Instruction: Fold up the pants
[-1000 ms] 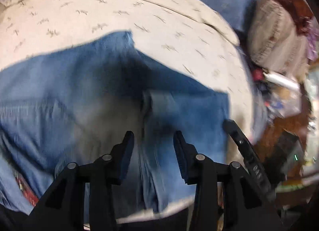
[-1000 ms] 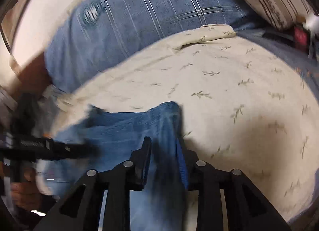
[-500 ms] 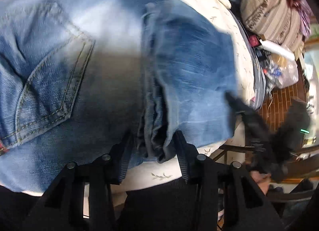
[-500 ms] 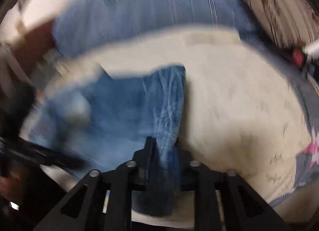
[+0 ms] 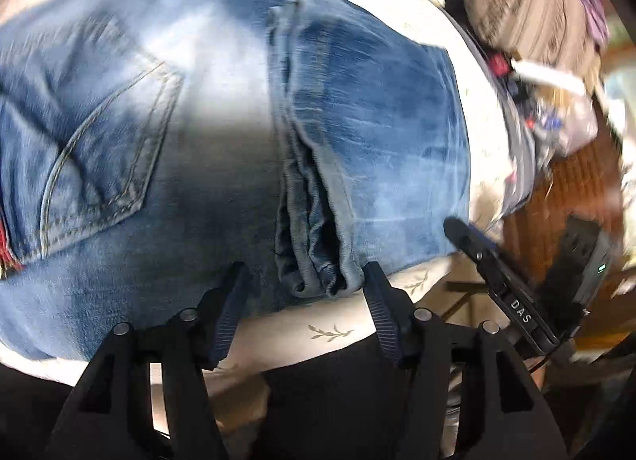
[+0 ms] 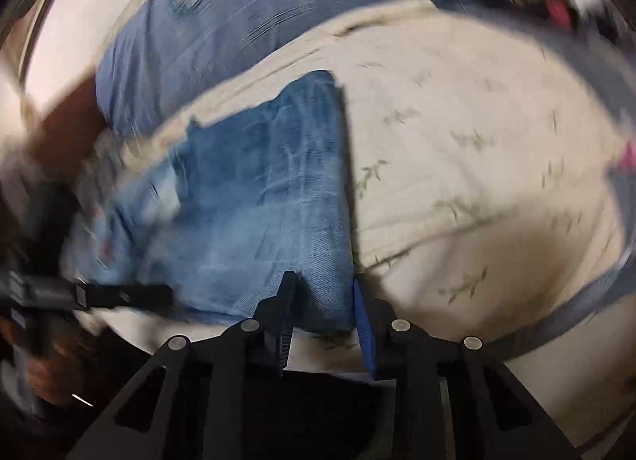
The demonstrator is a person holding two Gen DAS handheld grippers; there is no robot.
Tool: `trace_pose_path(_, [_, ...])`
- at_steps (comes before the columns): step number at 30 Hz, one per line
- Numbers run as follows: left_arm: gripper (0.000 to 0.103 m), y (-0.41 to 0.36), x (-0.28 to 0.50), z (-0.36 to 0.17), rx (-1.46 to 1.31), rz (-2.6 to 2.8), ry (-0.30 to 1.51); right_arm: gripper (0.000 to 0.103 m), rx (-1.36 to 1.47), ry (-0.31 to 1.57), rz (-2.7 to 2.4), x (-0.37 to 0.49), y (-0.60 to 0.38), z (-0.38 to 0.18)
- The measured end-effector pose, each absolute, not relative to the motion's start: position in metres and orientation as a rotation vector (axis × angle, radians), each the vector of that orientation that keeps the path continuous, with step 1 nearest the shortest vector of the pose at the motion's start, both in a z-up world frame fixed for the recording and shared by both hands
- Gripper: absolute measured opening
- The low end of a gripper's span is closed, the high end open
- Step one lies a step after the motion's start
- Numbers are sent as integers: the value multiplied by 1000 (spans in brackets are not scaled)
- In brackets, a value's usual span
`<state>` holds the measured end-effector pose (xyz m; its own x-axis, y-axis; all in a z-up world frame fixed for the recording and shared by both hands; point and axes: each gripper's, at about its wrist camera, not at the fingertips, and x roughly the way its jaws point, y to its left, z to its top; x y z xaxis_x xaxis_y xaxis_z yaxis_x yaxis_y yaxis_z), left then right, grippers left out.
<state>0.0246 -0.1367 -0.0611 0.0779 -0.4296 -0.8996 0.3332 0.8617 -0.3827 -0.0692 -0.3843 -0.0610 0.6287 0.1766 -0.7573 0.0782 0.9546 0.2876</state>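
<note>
The folded jeans [image 5: 222, 134] lay on the leaf-print cover [image 6: 477, 165]. The left gripper [image 5: 304, 281] was spread wide, released, with the hem stack at its 12 o'clock. The right gripper [image 6: 324, 293] straddled the fold corner; whether it clamped could not be told.

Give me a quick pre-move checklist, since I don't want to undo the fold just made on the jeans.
1. Left tool released: ok, jaws spread wide, hem bundle between them untouched.
2. Right tool released: cannot tell, folded corner sits between the jaws; blur hides contact.
3. Jeans folded over: ok, leg panel lies over the seat beside the back pocket.
4. Fold edge straight: ok in the right wrist view.
5. Jeans fully on the bedspread: ok, though the near edge is close.
6. Hems aligned: not ok, bunched.
</note>
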Motion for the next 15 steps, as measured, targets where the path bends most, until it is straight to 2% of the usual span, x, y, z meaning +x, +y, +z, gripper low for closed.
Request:
trace_pose_path(5, [58, -123, 34, -32, -199, -632, 1371, 35, 484, 795, 97, -66, -413, -32])
trace_pose_path(7, [61, -120, 49, -22, -231, -611, 1334, 47, 564, 757, 94, -52, -431, -25])
trace_pose_path(9, [64, -121, 70, -18, -275, -571, 1328, 47, 577, 751, 110, -29, -431, -24])
trace_pose_path(15, [64, -152, 117, -37, -401, -534, 1405, 50, 612, 823, 125, 45, -434, -46])
